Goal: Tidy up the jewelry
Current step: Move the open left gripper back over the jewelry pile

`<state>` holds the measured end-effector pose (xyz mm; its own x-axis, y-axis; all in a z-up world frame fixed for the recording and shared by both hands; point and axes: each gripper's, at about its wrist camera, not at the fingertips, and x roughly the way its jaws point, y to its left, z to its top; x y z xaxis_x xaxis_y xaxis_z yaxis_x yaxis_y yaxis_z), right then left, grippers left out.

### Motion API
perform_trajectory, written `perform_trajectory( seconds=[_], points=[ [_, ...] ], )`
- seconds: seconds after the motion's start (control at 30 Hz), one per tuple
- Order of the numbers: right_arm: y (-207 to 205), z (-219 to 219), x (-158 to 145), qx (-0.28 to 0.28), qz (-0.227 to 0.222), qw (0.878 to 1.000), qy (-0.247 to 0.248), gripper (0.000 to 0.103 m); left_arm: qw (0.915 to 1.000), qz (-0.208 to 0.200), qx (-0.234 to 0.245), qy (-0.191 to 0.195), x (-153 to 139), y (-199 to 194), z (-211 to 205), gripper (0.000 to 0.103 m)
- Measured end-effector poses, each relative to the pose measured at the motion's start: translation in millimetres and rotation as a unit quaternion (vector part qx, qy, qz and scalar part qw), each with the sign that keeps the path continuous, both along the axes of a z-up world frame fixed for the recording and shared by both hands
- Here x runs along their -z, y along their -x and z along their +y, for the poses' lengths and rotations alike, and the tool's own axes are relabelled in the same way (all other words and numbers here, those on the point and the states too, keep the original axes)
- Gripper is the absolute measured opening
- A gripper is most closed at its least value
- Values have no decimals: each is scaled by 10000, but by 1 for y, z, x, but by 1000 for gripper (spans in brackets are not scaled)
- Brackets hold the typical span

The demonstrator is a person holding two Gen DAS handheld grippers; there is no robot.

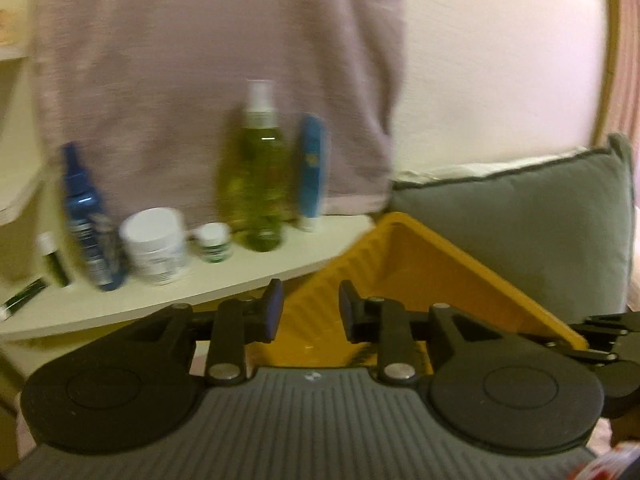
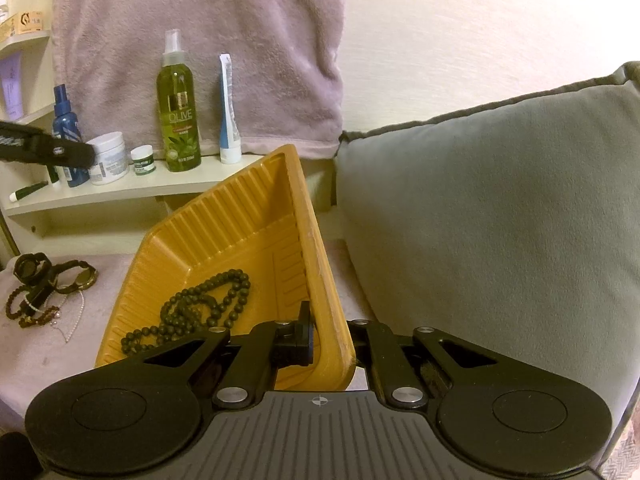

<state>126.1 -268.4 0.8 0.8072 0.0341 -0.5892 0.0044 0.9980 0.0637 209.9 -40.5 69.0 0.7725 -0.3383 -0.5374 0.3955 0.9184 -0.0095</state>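
Right hand-held gripper (image 2: 332, 338) is clamped on the rim of a tilted yellow tray (image 2: 224, 216), one pad inside the wall, the other outside. A dark bead necklace (image 2: 192, 308) lies in the tray's lower end. Left hand-held gripper (image 1: 308, 312) has its jaws partly apart with nothing between them, above the tray (image 1: 404, 264). A grey cushion (image 2: 480, 208) presses close on the tray's right side. Behind it, a shelf (image 2: 132, 190) carries an olive spray bottle (image 2: 178, 120), a blue bottle (image 2: 66, 128), jars and a tube before a hanging pink towel (image 2: 200, 20). Only the right view shows the watches and loose necklaces (image 2: 48, 284) left of the tray on a pink cloth (image 2: 60, 360); the left view is blurred.
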Motion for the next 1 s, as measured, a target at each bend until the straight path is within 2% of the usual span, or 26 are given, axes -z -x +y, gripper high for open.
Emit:
perform_trajectory(
  seconds=[0.2, 0.4, 0.57, 0.73, 1.0],
  points=[
    [0, 0, 0, 4, -3, 10000, 10, 7, 9973, -58, -726, -24, 6, 6, 49, 29],
    [0, 0, 1, -1, -5, 10000, 18, 7, 9881, -42, -1532, -132, 21, 15, 102, 29],
    [1, 2, 2, -14, 14, 10000, 54, 7, 9802, -10, -1943, -379, 36, 27, 125, 29],
    [1, 2, 1, -21, 30, 9999, 94, 6, 9789, 198, -1990, -417, 60, 40, 136, 29],
    [0, 2, 3, -13, 59, 9998, 175, 6, 9862, 444, -1317, -901, 107, 53, 124, 29]
  ],
)
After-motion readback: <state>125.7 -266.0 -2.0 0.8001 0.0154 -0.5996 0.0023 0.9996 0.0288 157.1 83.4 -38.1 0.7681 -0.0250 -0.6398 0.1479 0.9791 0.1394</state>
